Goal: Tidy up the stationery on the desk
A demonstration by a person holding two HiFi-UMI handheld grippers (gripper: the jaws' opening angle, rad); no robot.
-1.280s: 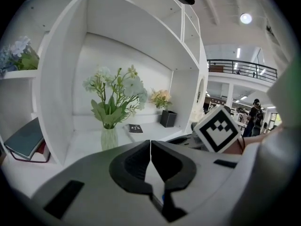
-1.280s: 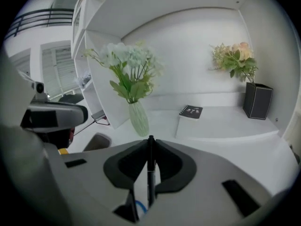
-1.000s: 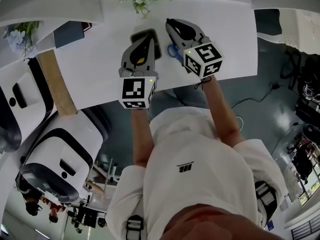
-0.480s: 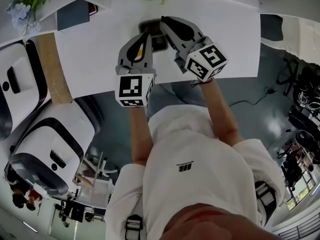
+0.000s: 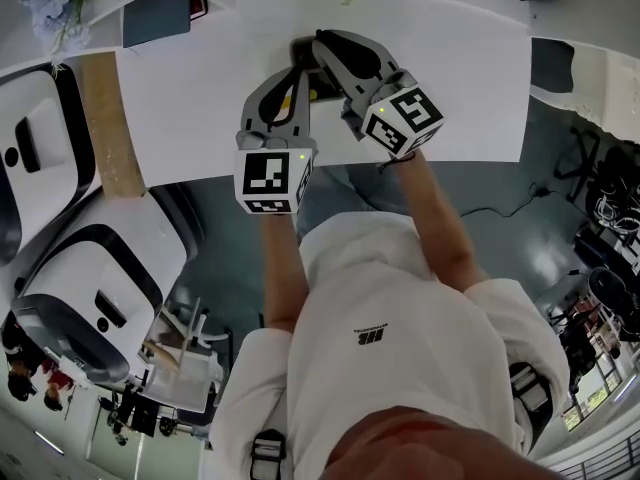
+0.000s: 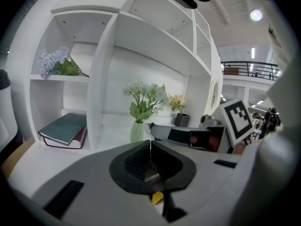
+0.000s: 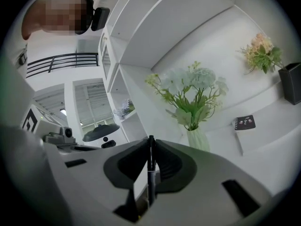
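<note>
My right gripper (image 7: pixel 151 147) is shut on a thin dark pen (image 7: pixel 151 173) that stands upright between its pads. In the head view this right gripper (image 5: pixel 320 44) reaches across the white desk (image 5: pixel 190 98), its tips above a dark object (image 5: pixel 300 52) that both grippers mostly hide. My left gripper (image 5: pixel 297 70) lies just left of it, pointing the same way. In the left gripper view the left gripper (image 6: pixel 150 147) has its pads pressed together, with nothing clearly between them. The right gripper's body (image 6: pixel 188 136) shows just beyond.
White shelves stand behind the desk, with a vase of flowers (image 6: pixel 140 108), a small black pot (image 6: pixel 181 119) and a dark book (image 6: pixel 63 128). A small notebook (image 7: pixel 244 122) lies on the desk. White machines (image 5: pixel 100 278) stand left of the desk's near edge.
The right gripper has swung left, so its tips now cross over the dark object next to the left gripper's tips. The blue scissors seen earlier are out of sight.
</note>
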